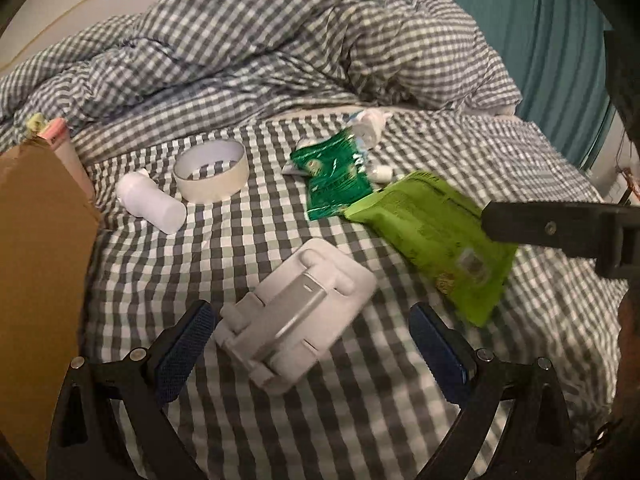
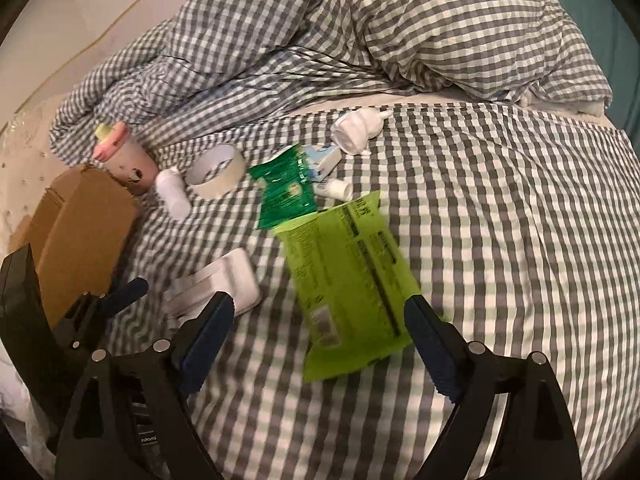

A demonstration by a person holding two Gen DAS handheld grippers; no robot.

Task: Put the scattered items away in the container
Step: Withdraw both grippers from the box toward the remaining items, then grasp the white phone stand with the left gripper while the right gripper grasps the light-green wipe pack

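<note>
Brown cardboard box (image 1: 36, 264) sits at left edge of left wrist view, cut off; interior not visible. Pink lidded cup (image 2: 128, 160) shows fully in right wrist view only. Left gripper (image 1: 312, 344): jaws open, straddling white plastic phone stand (image 1: 296, 316) at lower centre, no contact. Right gripper (image 2: 320, 344): jaws open around lime-green foil pouch (image 2: 348, 280). White tape roll (image 1: 210, 176), white pill bottle (image 1: 152, 204), dark-green sachet (image 1: 336, 180) lie on checked bedsheet (image 1: 360, 420) mid-frame. Small white items behind sachet are blurred.

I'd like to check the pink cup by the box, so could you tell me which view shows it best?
The right wrist view: the pink cup stands fully visible behind the cardboard box. In the left wrist view the box hides most of it.
</note>
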